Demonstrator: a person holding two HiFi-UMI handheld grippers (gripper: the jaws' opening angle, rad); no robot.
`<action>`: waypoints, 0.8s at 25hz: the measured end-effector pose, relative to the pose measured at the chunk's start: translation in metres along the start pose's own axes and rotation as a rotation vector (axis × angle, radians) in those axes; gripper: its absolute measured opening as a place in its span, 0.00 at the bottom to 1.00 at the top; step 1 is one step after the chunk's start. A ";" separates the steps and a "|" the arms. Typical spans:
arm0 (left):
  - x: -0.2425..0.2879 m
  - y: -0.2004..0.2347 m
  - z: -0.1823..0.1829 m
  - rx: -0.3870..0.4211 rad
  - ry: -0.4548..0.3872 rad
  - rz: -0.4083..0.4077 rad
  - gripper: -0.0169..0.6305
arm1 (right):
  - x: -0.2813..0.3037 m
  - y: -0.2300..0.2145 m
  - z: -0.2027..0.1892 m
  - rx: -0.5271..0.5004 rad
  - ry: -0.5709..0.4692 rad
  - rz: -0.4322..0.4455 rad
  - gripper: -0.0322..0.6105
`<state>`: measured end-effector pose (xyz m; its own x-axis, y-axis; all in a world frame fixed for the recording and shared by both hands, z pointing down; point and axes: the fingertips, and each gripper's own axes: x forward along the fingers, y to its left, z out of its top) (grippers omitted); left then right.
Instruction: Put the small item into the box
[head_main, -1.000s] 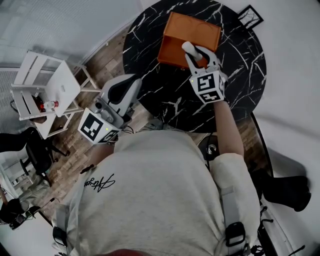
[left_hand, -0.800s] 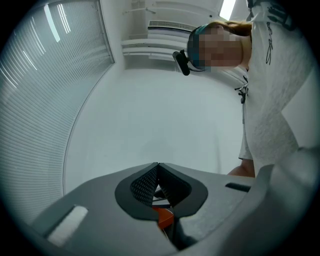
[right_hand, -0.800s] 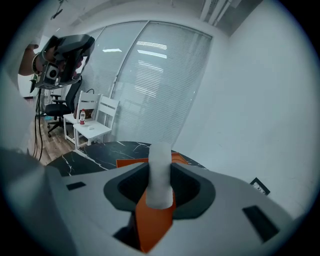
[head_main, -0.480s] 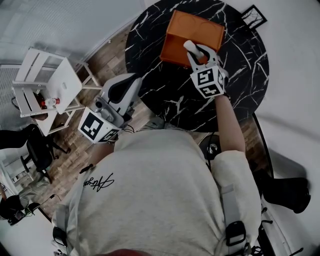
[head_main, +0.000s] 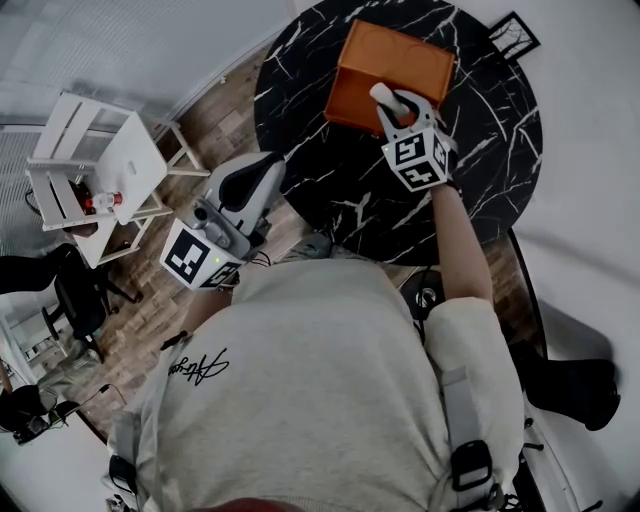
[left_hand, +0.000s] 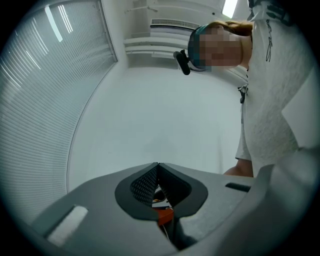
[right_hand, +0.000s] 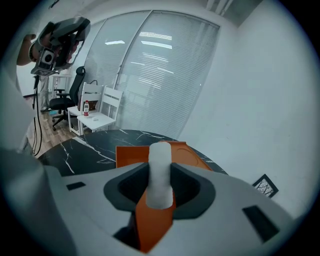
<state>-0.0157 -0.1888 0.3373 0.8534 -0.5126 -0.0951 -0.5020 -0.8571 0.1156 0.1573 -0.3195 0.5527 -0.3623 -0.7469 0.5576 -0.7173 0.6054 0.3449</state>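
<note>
Grips the small item (right_hand: 160, 169) upright in the right gripper (head_main: 396, 106), just over the near edge of the orange box (head_main: 395, 62), on the person's side of it. Clamps the lower half of this white, round-ended cylinder with jaws set fairly wide, leaving the top proud above them.

Looks light, with a matt, slightly fuzzy surface. Seems firm enough not to crush, perhaps a little yielding, and unlikely to slip or break. Best taken as now, across the body and from both sides, to avoid tipping on release. Should survive a short drop into the box, though may roll once flat.

Keeps the left gripper (left_hand: 158, 167) well off to the left of the box, beyond the black marbled table (head_main: 490, 170) under it, with jaws shut tip to tip on nothing.

Hard to tell whether the box is open or lidded. Shows from the head view only as a flat orange top. Shows from the right gripper view only as a strip of orange with a round embossed mark, the rest masked by the gripper body. Hides the item's lower end behind an orange part of the gripper. Leaves the item's material uncertain.
</note>
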 end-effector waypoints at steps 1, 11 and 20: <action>0.000 0.000 0.000 0.000 -0.002 0.002 0.03 | 0.001 0.001 -0.001 -0.004 0.006 0.004 0.26; -0.003 0.001 -0.001 0.000 0.002 0.015 0.03 | 0.021 0.006 -0.019 -0.039 0.069 0.043 0.26; -0.006 0.005 -0.001 0.001 0.000 0.029 0.03 | 0.032 0.007 -0.035 -0.059 0.128 0.069 0.26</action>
<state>-0.0235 -0.1898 0.3396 0.8384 -0.5374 -0.0913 -0.5267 -0.8418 0.1178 0.1616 -0.3296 0.5991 -0.3279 -0.6638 0.6722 -0.6556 0.6722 0.3440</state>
